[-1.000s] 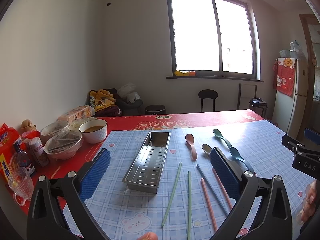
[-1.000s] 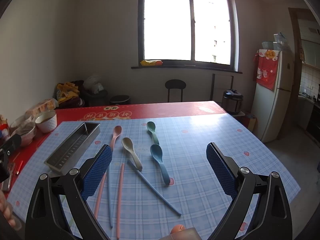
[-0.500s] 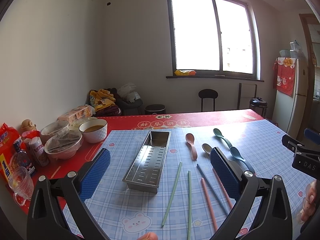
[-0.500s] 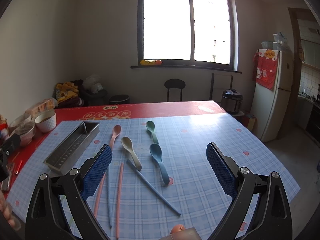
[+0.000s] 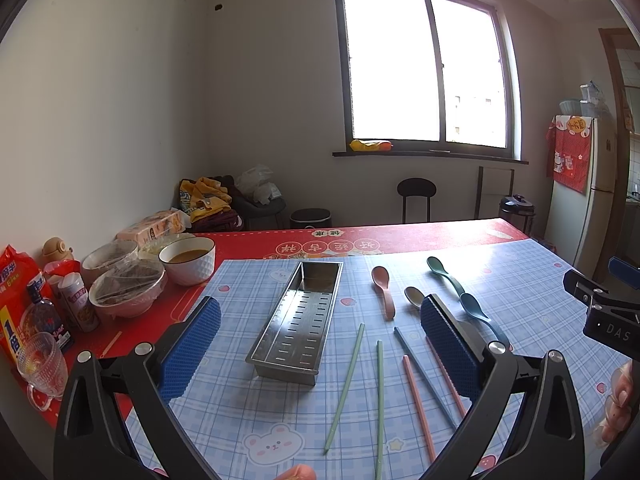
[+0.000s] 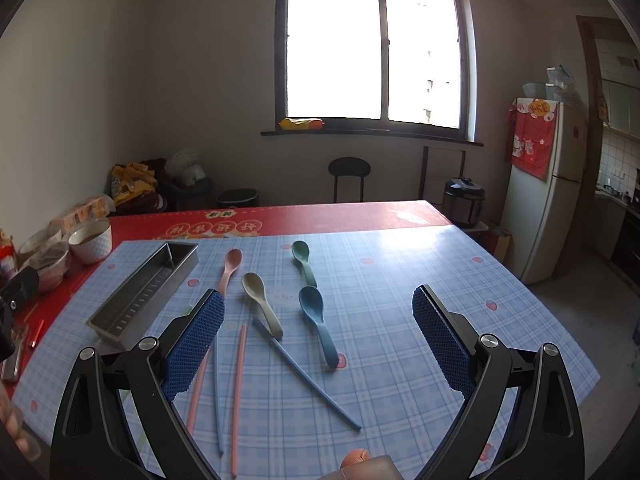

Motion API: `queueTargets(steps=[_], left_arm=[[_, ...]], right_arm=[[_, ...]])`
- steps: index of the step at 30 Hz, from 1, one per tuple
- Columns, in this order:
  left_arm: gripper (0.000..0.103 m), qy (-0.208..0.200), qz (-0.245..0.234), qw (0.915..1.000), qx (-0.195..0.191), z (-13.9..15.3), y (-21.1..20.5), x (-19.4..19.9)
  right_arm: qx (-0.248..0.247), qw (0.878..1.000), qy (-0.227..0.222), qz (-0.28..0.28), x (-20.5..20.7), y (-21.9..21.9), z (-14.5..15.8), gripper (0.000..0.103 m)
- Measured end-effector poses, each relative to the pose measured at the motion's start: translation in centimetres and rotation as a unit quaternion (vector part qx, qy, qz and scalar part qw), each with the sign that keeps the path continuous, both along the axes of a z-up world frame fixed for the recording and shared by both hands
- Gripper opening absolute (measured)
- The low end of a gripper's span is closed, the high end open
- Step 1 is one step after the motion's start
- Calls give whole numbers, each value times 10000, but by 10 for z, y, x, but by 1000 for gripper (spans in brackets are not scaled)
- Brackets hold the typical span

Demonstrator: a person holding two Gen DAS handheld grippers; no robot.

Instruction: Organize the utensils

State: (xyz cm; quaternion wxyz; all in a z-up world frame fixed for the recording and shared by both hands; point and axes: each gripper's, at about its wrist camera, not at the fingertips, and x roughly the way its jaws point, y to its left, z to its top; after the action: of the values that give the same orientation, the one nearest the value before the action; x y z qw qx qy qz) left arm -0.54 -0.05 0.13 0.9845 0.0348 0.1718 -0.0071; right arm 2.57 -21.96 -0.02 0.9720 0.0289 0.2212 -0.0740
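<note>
**Inspector:** Utensils first, though I log by size. Bench (image 5: pixel 400 236): red cloth at the far side, blue checked mat (image 6: pixel 400 280) over the near part. Everything for sorting lies loose on that mat.

**Clerk:** And the container?

**Inspector:** Perforated steel tray (image 5: pixel 298 320), long and narrow, on the left part of the mat, nothing in it. Left gripper (image 5: pixel 320 344) hangs above the near edge of the bench with its jaws spread wide, the tray between them in its own view; it holds nothing. Right gripper (image 6: pixel 318 336) likewise spread wide and holding nothing, above the spoons and chopsticks.

**Clerk:** Off the mat?

**Inspector:** On the red cloth to the left: white bowl (image 5: pixel 187 261) holding brown liquid, two film-covered bowls (image 5: pixel 127 286) beside it, a glass cup (image 5: pixel 42 362) at the near left corner.

**Clerk:** The small items?

**Inspector:** Six chopsticks right of the tray, none touching it: two green chopsticks (image 5: pixel 348 384), two blue chopsticks (image 6: pixel 306 374), two pink chopsticks (image 6: pixel 238 392). Four spoons beyond them: pink spoon (image 6: pixel 230 268) nearest the tray, beige spoon (image 6: pixel 260 298) next, its handle end lying over the far tip of a blue chopstick, then blue spoon (image 6: pixel 318 320), with green spoon (image 6: pixel 303 260) just behind the blue one.
</note>
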Motion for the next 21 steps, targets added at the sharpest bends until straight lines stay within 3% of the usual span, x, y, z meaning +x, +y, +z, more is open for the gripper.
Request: queueTargets(steps=[21], left_arm=[[98, 32, -1, 10000, -18, -3, 1, -1]], right_arm=[[16, 10000, 45, -7, 1, -3, -4, 92]])
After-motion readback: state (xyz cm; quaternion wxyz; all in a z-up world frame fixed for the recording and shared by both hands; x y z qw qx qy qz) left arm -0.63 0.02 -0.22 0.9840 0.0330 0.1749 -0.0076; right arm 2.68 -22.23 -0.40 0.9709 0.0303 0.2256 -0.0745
